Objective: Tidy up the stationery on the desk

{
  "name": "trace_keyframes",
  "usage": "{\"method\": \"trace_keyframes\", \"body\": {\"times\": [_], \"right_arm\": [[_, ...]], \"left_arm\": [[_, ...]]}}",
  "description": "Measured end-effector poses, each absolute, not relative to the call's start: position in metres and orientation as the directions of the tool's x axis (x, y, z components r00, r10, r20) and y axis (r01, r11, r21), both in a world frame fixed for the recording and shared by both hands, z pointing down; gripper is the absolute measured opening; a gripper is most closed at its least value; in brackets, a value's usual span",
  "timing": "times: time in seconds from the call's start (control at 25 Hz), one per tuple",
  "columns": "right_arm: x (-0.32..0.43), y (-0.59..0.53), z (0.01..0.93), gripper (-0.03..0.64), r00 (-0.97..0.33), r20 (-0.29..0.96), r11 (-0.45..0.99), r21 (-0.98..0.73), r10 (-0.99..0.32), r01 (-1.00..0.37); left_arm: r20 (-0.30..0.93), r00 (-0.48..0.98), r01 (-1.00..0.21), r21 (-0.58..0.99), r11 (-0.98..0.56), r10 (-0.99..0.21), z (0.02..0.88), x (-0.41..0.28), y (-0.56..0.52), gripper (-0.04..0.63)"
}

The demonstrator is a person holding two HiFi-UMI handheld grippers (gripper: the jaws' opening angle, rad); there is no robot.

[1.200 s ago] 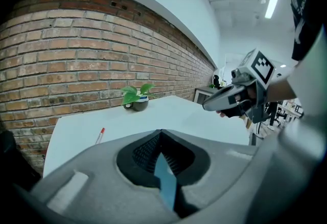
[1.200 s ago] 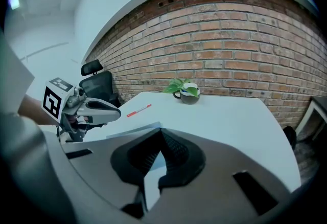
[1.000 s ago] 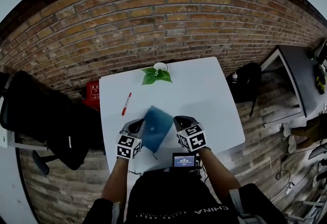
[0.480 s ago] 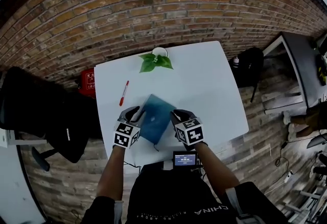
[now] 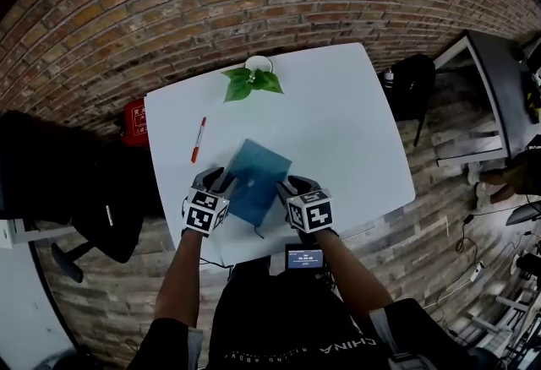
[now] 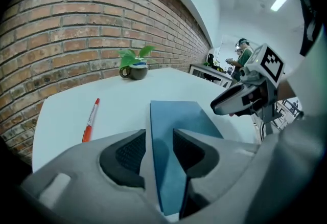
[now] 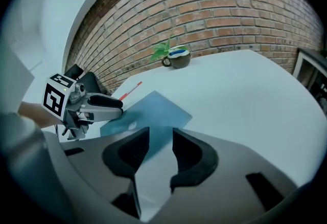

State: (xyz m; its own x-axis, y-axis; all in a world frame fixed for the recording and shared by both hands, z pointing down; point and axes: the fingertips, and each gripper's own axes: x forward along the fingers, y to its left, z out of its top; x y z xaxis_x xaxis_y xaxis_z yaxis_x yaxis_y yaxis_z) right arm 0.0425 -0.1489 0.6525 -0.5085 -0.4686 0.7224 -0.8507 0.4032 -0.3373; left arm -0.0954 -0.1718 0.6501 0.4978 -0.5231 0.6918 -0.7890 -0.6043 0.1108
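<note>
A blue notebook [image 5: 256, 178] lies flat on the white desk [image 5: 338, 140], near its front edge. My left gripper [image 5: 221, 183] is at the notebook's left edge and my right gripper [image 5: 288, 188] at its right edge. Both sets of jaws have just been opening. In the left gripper view the notebook [image 6: 179, 113] has its edge between the spread jaws of the left gripper [image 6: 159, 136], and the pads stand apart from it. The right gripper [image 7: 160, 138] is open over a corner of the notebook [image 7: 148, 113]. A red pen [image 5: 198, 140] lies to the left.
A potted plant [image 5: 251, 81] stands at the desk's far edge by the brick wall. A small screen device [image 5: 304, 258] sits at the near edge. A black chair [image 5: 76, 191] is at the left, a red object [image 5: 135, 122] behind the desk, and a dark table [image 5: 499, 81] at the right.
Both grippers came down with the notebook, which was lifted and tilted between them and now lies flat on the desk. Both sets of jaws went from shut to open.
</note>
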Motion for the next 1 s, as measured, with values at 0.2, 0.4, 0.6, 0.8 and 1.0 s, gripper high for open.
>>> {"method": "trace_keyframes", "body": {"times": [0.2, 0.4, 0.6, 0.8, 1.0], "right_arm": [[0.036, -0.139, 0.668, 0.183, -0.497, 0.746, 0.355, -0.362, -0.444, -0.862], [0.027, -0.130, 0.677, 0.192, -0.495, 0.757, 0.333, -0.377, -0.427, -0.864], [0.023, -0.128, 0.678, 0.179, -0.487, 0.755, 0.326, -0.371, -0.439, -0.870], [0.024, -0.129, 0.679, 0.153, -0.474, 0.761, 0.321, -0.358, -0.444, -0.877], [0.025, -0.130, 0.679, 0.143, -0.477, 0.763, 0.323, -0.363, -0.435, -0.874]], "left_arm": [[0.734, 0.498, -0.774, 0.135, -0.619, -0.462, 0.665, -0.096, -0.163, 0.172], [0.740, 0.501, -0.774, 0.151, -0.615, -0.449, 0.669, -0.098, -0.157, 0.172], [0.743, 0.512, -0.771, 0.176, -0.612, -0.431, 0.670, -0.097, -0.152, 0.168], [0.741, 0.510, -0.785, 0.193, -0.589, -0.437, 0.671, -0.097, -0.151, 0.161], [0.744, 0.502, -0.799, 0.204, -0.566, -0.441, 0.671, -0.096, -0.152, 0.156]]}}
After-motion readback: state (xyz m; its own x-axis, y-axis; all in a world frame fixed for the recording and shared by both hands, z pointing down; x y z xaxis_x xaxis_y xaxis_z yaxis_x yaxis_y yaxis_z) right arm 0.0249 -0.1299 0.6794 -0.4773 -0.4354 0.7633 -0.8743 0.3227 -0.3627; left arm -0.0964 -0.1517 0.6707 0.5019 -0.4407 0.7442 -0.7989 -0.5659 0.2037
